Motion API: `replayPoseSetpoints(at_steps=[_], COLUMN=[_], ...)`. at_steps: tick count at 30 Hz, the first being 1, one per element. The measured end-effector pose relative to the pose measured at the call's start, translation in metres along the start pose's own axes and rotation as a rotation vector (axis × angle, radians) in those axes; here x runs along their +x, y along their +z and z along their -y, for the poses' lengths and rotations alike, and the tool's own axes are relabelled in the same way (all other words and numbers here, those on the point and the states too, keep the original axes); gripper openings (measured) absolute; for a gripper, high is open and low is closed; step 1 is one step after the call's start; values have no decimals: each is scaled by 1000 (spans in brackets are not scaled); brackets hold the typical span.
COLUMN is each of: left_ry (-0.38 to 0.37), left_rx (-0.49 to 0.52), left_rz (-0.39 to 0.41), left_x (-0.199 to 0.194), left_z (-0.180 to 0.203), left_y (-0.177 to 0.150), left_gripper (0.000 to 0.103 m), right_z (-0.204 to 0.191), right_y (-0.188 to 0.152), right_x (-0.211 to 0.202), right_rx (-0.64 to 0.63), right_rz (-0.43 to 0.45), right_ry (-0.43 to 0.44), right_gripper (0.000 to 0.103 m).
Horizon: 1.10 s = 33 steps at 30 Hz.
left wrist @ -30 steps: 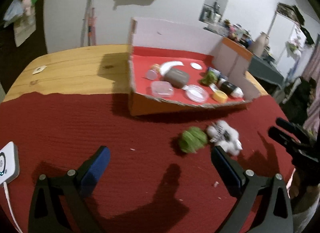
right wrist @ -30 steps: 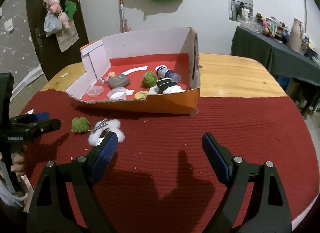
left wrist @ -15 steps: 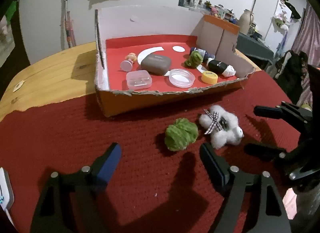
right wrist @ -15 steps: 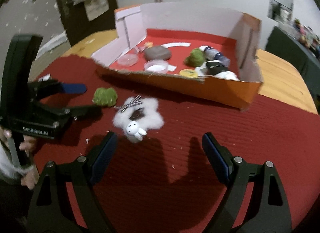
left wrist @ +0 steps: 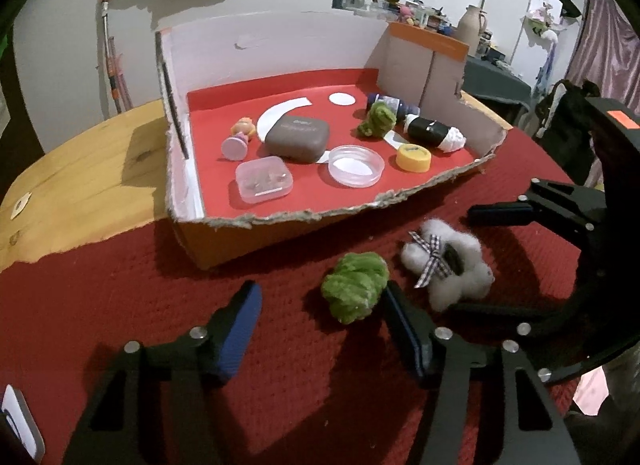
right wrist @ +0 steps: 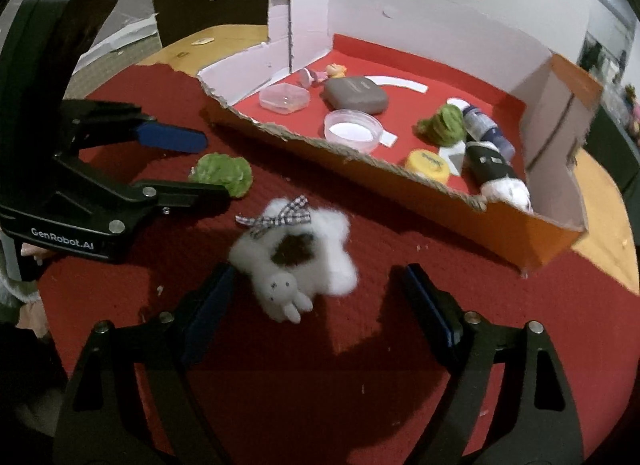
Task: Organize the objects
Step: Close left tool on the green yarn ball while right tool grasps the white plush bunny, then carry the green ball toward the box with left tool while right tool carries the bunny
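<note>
Both grippers have closed in: the left gripper (left wrist: 320, 317), wide open and empty, now frames the green pom-pom (left wrist: 355, 292) at 12 o'clock; the right gripper (right wrist: 316, 301), equally agape, brackets the white bunny plush (right wrist: 294, 255).

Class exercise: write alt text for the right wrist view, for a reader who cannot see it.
The open right gripper hovers over a fluffy white bunny scrunchie on a red mat. At left, the open left gripper approaches a green scrunchie; behind them a shallow cardboard box holds small items.
</note>
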<state>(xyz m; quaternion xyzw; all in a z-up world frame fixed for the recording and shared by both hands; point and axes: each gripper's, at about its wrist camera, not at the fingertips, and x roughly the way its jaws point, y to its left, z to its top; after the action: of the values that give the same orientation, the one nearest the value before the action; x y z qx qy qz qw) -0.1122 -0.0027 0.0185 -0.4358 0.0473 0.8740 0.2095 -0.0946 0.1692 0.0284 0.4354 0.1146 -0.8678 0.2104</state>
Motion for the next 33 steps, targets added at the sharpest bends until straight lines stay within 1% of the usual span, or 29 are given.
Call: replayPoseSetpoints(at_steps=[2, 4, 5, 7, 8, 9, 10, 12, 16, 21, 26, 33], left_ry=[-16, -36, -43, -63, -76, -86, -90, -86, -72, -74, -76, -75], left_rx=[2, 5, 7, 11, 10, 9, 10, 17, 10, 2, 8, 6], left_rz=[-2, -1, 0, 6, 9, 11, 14, 19, 29, 49, 73, 68], left_x=[1, 2, 2, 2, 3, 4, 4, 4, 1, -9, -18, -19], left_z=[1, 2, 3, 5, 5, 6, 6, 8, 10, 13, 17, 21], left_y=[2, 3, 3, 3, 3, 3, 3, 2, 1, -1, -2, -7], left_gripper=[57, 54, 51, 48, 42, 34, 30, 30, 29, 29, 29, 29], right_z=[-1, 0, 0, 0, 0, 0, 1, 2, 3, 5, 3, 1], right_y=[2, 3, 4, 4, 4, 4, 4, 2, 0, -3, -6, -11], right_x=[1, 1, 0, 1, 0, 0, 0, -1, -5, -19, -26, -27], right_rx=[-8, -11, -10, -10, -9, -8, -5, -2, 6, 28, 33, 43], right_rz=[1, 4, 6, 11, 17, 23, 28, 34, 47, 80, 86, 87], right_ry=[9, 26, 33, 50, 60, 67, 75, 86, 84, 91, 96, 107], right_gripper=[75, 69, 64, 59, 52, 43, 42, 39, 38, 38, 38, 38])
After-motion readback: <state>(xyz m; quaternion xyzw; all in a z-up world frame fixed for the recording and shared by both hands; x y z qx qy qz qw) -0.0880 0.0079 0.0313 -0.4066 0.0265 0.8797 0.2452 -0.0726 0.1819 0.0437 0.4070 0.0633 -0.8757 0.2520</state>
